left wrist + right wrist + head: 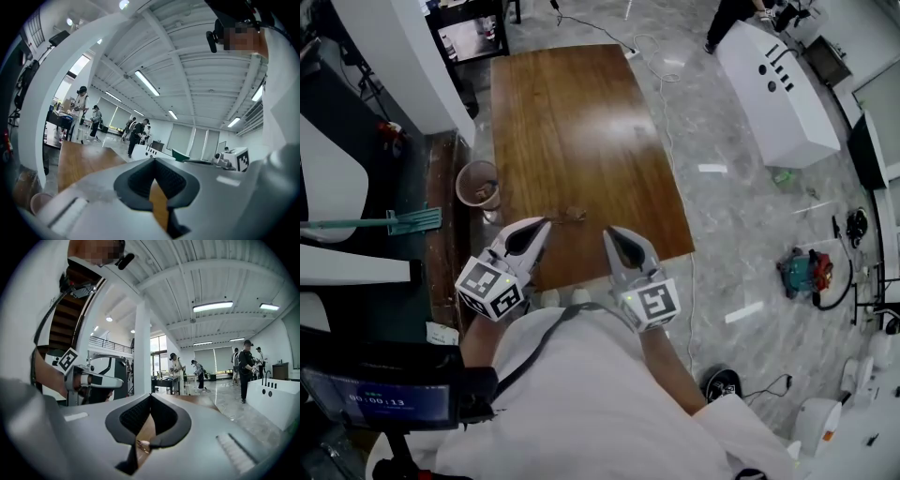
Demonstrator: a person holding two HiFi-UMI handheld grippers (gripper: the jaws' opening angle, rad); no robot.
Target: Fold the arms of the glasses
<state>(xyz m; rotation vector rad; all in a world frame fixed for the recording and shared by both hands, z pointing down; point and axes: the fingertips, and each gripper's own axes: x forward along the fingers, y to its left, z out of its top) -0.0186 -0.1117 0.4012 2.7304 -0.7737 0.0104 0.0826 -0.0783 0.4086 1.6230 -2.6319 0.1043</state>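
Brown wood surface (pixel 581 122) runs lengthwise away from the person. Glasses (pixel 573 215) lie on it near the close end. They're small in the head view, so I can't tell how the arms sit. Left tongs (pixel 545 224) are fully closed, nothing between the pads. Right tongs (pixel 607 232) same: closed, empty. Both are held level in front of the person's chest, tips pointing out over the near end of the surface, clear of the glasses. Glasses sit between the two tips and a bit beyond. Right gripper view shows a small glint of the frame through the slot under its closed pads, down on the wood. Round bin (pixel 477 183) stands on the floor just beside the surface's left edge, with a green long-handled floor tool (pixel 394 222) near it. White console (pixel 778 80) is well apart on the right.
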